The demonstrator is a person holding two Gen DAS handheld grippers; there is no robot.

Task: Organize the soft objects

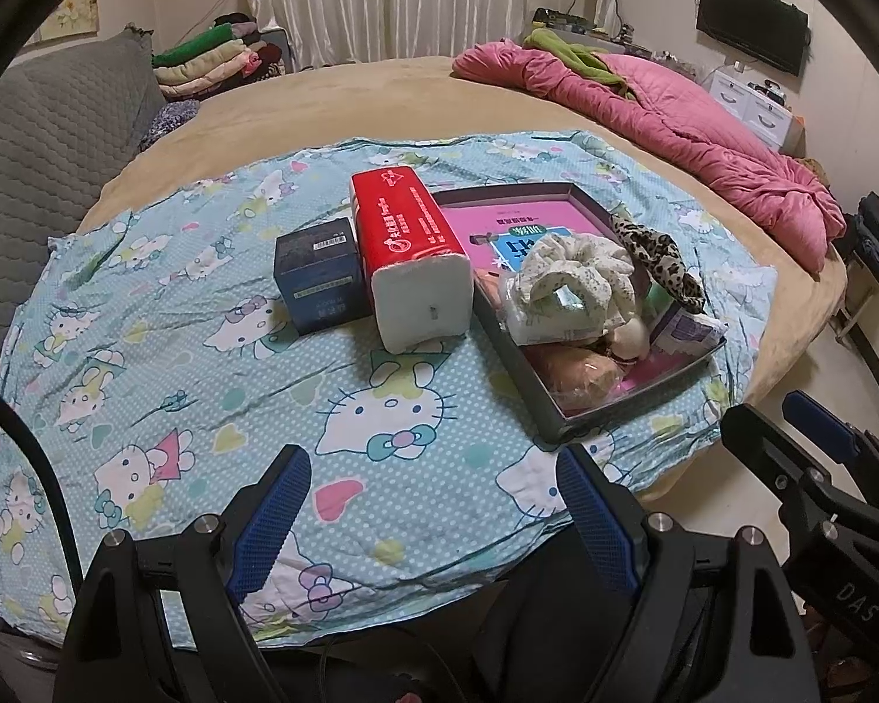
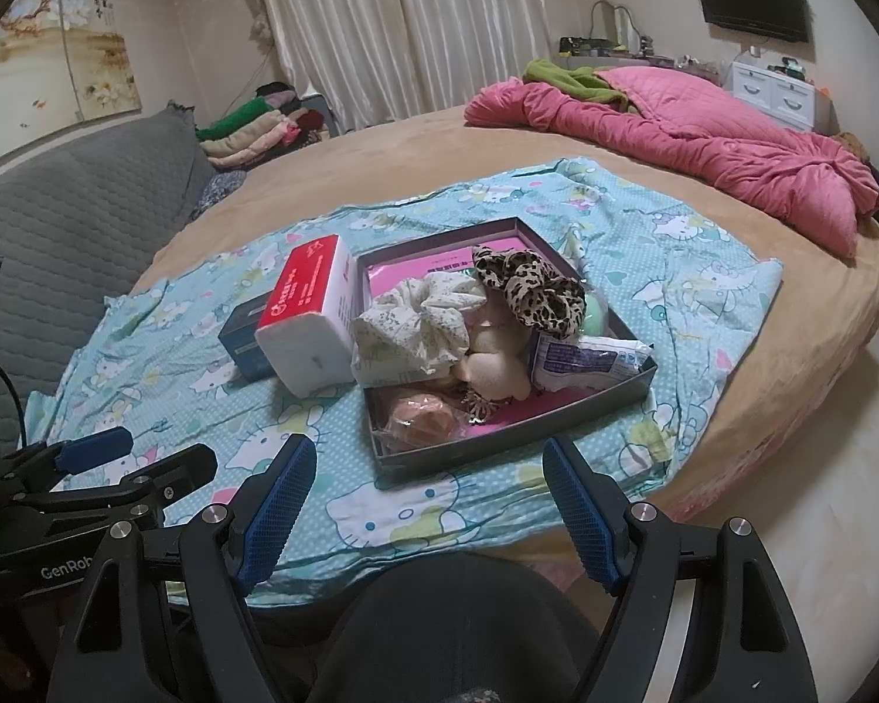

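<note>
Both hand-held grippers hang released, holding nothing: the left hand-held gripper (image 1: 433,504) and right hand-held gripper (image 2: 428,498). Ahead of them on the bed's blue cartoon-cat printed cloth (image 1: 164,351) sits a shallow grey cardboard tray (image 2: 515,439) heaped with a cream floral fabric scrunchie (image 2: 422,316), a leopard-print scrunchie (image 2: 527,287) and other soft items.

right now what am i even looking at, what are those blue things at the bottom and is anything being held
These are two handheld grippers, one in each of a person's hands, each with a camera looking along its jaws. The blue things are the jaw pads. One picture is from the left gripper, the other from the right gripper. Both are open and hold nothing. Ahead, on a cartoon-print sheet over a bed, stand a dark box and a tissue pack, beside a tray piled with soft things like scrunchies.
</note>
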